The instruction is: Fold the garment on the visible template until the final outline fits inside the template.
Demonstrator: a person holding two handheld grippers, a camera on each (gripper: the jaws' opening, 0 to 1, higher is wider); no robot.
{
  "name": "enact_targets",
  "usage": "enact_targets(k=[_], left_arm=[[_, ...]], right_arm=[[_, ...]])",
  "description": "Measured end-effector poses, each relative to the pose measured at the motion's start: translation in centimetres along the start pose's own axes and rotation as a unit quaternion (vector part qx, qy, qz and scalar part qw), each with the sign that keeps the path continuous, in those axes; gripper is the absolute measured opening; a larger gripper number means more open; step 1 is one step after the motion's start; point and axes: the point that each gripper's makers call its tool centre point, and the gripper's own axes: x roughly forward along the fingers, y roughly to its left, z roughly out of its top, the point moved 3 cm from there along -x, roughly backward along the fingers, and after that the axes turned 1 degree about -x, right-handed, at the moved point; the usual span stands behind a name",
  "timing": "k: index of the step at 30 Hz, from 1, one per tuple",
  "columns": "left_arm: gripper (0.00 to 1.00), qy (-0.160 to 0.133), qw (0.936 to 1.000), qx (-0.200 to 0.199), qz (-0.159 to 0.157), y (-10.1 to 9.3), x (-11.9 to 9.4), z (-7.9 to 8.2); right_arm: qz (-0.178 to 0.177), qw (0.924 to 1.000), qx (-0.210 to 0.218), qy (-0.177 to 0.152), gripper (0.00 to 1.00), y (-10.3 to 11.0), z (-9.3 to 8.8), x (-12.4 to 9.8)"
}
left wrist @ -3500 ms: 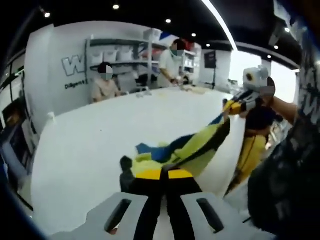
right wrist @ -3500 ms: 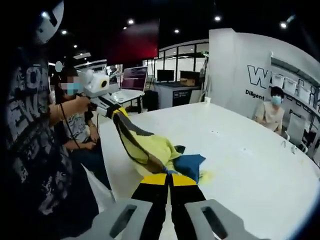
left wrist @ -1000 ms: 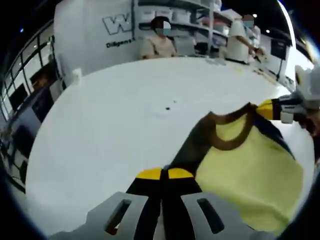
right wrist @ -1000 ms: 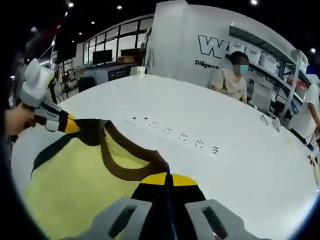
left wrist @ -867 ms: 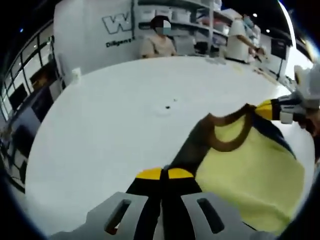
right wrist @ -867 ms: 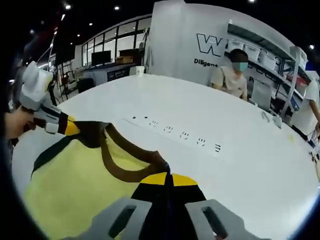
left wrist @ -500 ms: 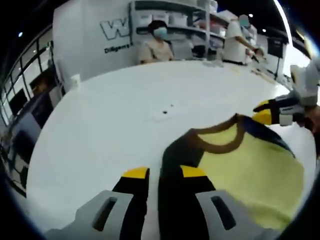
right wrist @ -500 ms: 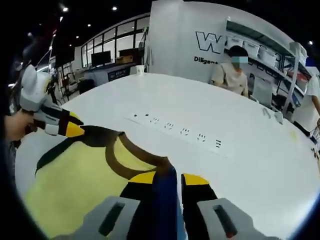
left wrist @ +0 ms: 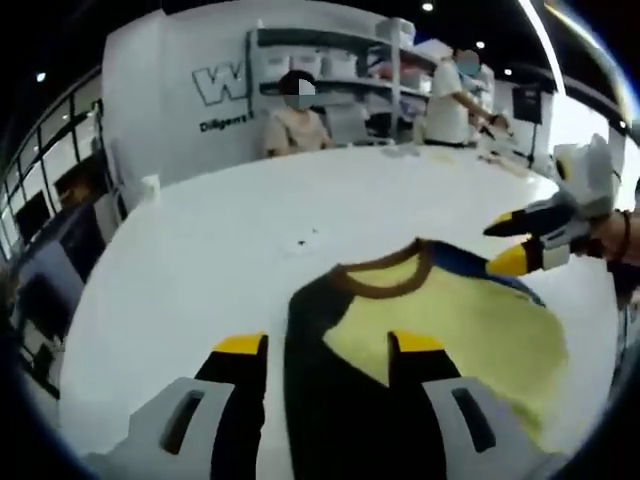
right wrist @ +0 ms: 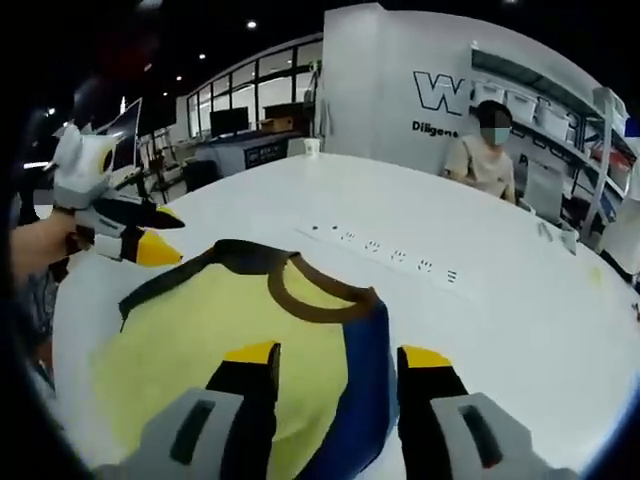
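The soft yellow T-shirt with a brown neckband, one black shoulder and one blue shoulder (left wrist: pixel 440 320) lies spread flat near my edge of the big round white table (left wrist: pixel 200 260), collar toward the table's middle, hem toward me. It looks like thin knit, so I judge it light, floppy and apt to drag or bunch if pulled by one point; best pinch it at a shoulder seam or sleeve edge, both sides together, and lift low. My left gripper (left wrist: pixel 328 345) has its yellow-tipped jaws wide apart and holds nothing — the black shoulder lies between and under them, but contact w/ the cloth I can't tell. In the right gripper view the same shirt (right wrist: pixel 200 330) shows, and the right gripper (right wrist: pixel 338 355) is likewise spread wide, empty, straddling the blue shoulder strip. Each gripper also shows in the other's view, jaws parted, just beside the shirt's outer edge. No template outline I can make out — a short row of small dark marks (right wrist: pixel 385 255) sits beyond the collar. Folding not begun, by my judgement.
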Motion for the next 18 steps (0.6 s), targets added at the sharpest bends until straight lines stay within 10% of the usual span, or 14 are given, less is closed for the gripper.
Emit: enact_targets(k=[18], left_arm=[[0.33,0.017,0.9963,-0.077,0.034,-4.8,-4.6,-5.0]], right_arm=[[-0.002,0.9999,-0.014,-0.002,0.48,1.8,-2.5,-4.5]])
